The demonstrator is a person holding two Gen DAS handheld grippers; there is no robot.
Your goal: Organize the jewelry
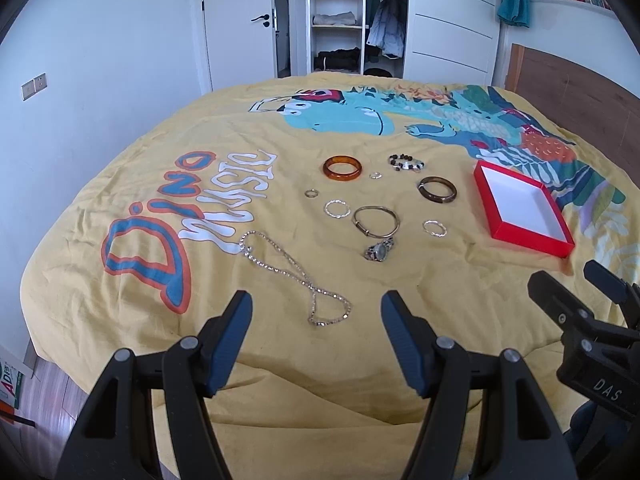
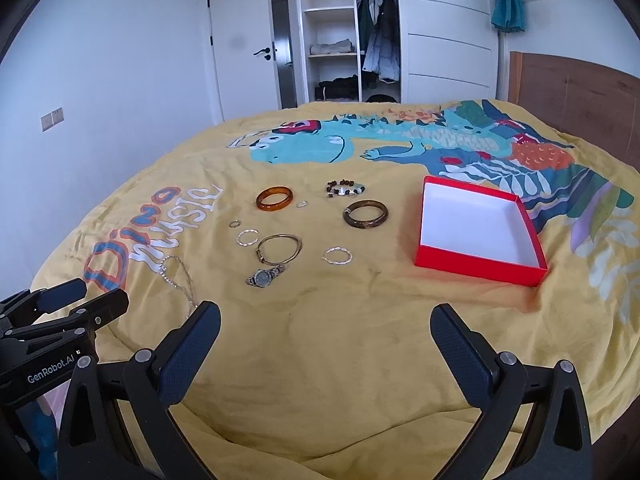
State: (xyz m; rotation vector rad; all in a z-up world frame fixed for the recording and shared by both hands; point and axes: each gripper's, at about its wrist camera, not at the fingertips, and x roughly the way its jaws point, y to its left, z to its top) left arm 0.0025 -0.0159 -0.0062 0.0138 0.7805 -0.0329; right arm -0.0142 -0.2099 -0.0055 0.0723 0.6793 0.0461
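Jewelry lies spread on a yellow bedspread (image 1: 280, 380): an amber bangle (image 1: 342, 167) (image 2: 274, 198), a dark brown bangle (image 1: 437, 189) (image 2: 365, 213), a beaded bracelet (image 1: 405, 163) (image 2: 345, 189), a thin metal bangle (image 1: 376, 221) (image 2: 279, 248), a wristwatch (image 1: 380, 249) (image 2: 265, 276), several silver rings, and a silver chain necklace (image 1: 288, 272) (image 2: 178, 276). An open, empty red box (image 1: 520, 208) (image 2: 478, 230) sits to the right. My left gripper (image 1: 316, 320) is open, just short of the necklace. My right gripper (image 2: 326, 332) is open and empty.
The bed's near edge is just below both grippers. A wooden headboard (image 2: 580, 96) stands at the right. A white wall, a door and an open wardrobe (image 1: 352, 20) lie beyond the bed's far side. Each gripper shows at the edge of the other's view.
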